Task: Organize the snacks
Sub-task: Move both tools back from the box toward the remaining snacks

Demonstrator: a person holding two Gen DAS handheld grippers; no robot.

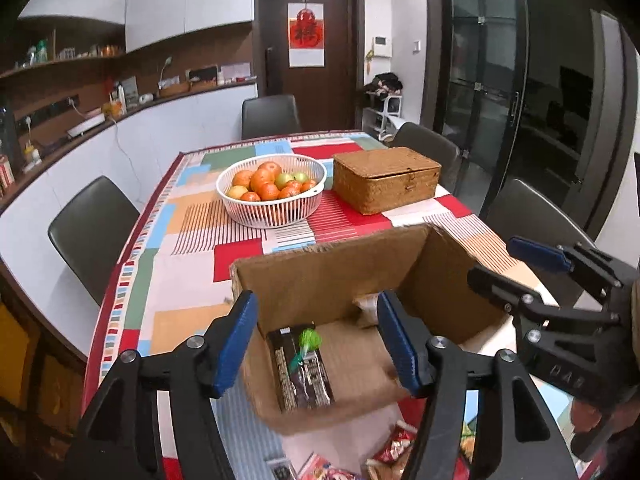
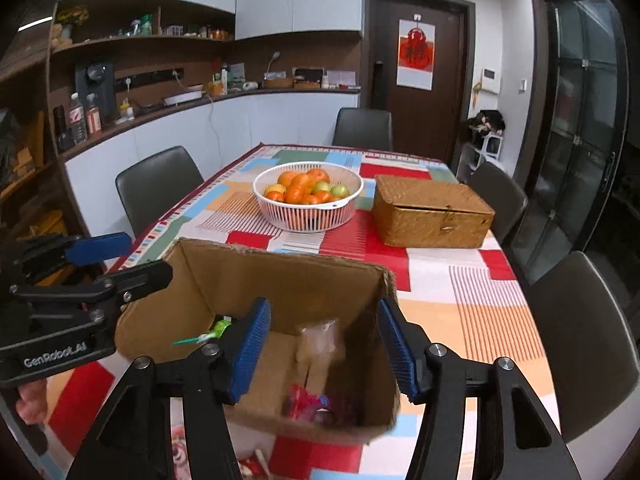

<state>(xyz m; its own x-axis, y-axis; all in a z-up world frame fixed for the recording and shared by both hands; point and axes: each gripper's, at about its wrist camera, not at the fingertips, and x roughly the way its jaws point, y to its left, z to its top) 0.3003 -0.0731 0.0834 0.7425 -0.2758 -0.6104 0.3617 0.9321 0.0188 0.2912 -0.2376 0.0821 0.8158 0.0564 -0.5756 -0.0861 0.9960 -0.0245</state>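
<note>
Left gripper (image 1: 316, 344): I see my blue pads standing well apart above the near-left part of the cardboard box (image 1: 340, 276), nothing pinched between them.
Right gripper (image 2: 324, 350): pads spread about as wide, poised over the near-right part of the same box, nothing gripped.
Other view of each: from the left camera the right gripper (image 1: 516, 264) reaches in over the box's right wall; from the right camera the left gripper (image 2: 128, 260) sits at the box's left wall.
Box contents: a dark snack packet (image 1: 300, 368) lies flat on the floor at the left, with a green lollipop (image 1: 310, 340) on top of it. A pale clear bag (image 2: 318, 342) is blurred near the back wall, and a red-pink wrapper (image 2: 308, 404) lies by the near wall.
Loose snacks: a few wrappers (image 1: 396, 448) lie on the tablecloth (image 1: 192, 292) on my side of the box; too cropped to name.
Box edges: top rim ragged, back wall tall, near wall low under my fingers.
Open room: bare cloth left of the box up to the table's striped border. Beyond the box, a clear strip before the white fruit basket (image 1: 272, 192) and the wicker box (image 1: 386, 180), which stand side by side, apart.
Table surrounds: dark chairs (image 1: 92, 232) tucked close along both long sides and the far end.
</note>
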